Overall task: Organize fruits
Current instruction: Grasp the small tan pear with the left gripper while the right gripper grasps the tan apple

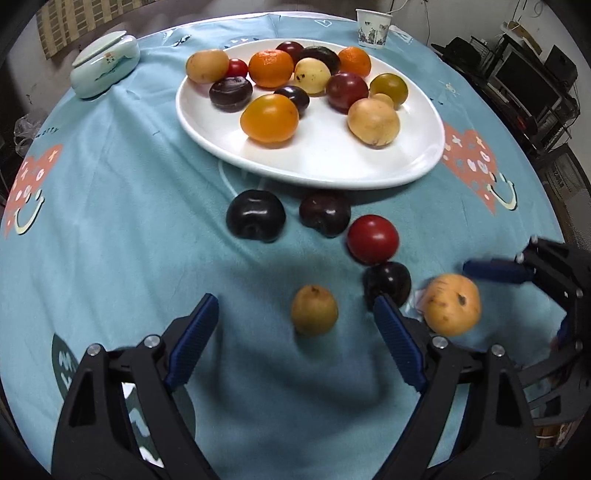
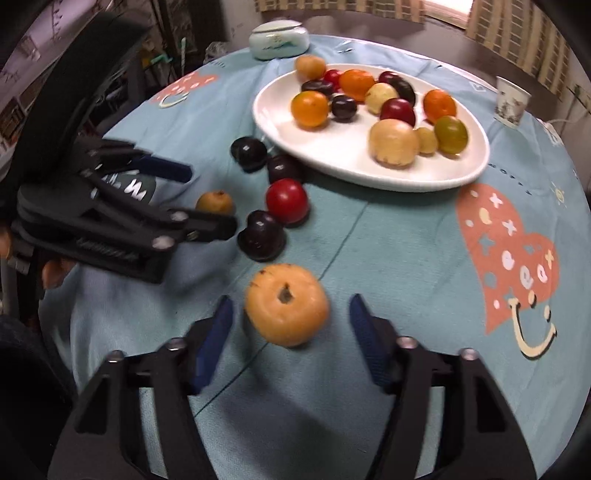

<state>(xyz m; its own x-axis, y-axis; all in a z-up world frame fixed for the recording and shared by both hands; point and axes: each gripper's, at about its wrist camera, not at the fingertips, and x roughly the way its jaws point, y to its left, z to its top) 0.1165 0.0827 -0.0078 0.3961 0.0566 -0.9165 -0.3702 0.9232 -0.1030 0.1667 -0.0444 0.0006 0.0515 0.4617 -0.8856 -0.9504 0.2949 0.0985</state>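
Observation:
A white oval plate (image 1: 332, 177) (image 2: 369, 177) holds several oranges, plums, tomatoes and yellow fruits. On the blue cloth in front of it lie two dark plums (image 1: 255, 216) (image 1: 325, 214), a red fruit (image 1: 373, 240) and a third dark plum (image 1: 387, 284). My left gripper (image 1: 295, 299) (image 2: 210, 199) is open around a small yellow-brown fruit (image 1: 314, 310) (image 2: 215, 202), its pads clear of it. My right gripper (image 2: 291, 299) is open around a larger orange-yellow fruit (image 2: 286, 304) (image 1: 452, 304), with a gap on each side. One of its blue fingers (image 1: 495, 269) shows in the left wrist view.
A pale lidded ceramic dish (image 1: 105, 64) (image 2: 279, 38) stands at the back left and a paper cup (image 1: 373, 27) (image 2: 511, 101) at the back right. The round table's edge curves close on both sides; shelves and clutter lie beyond it.

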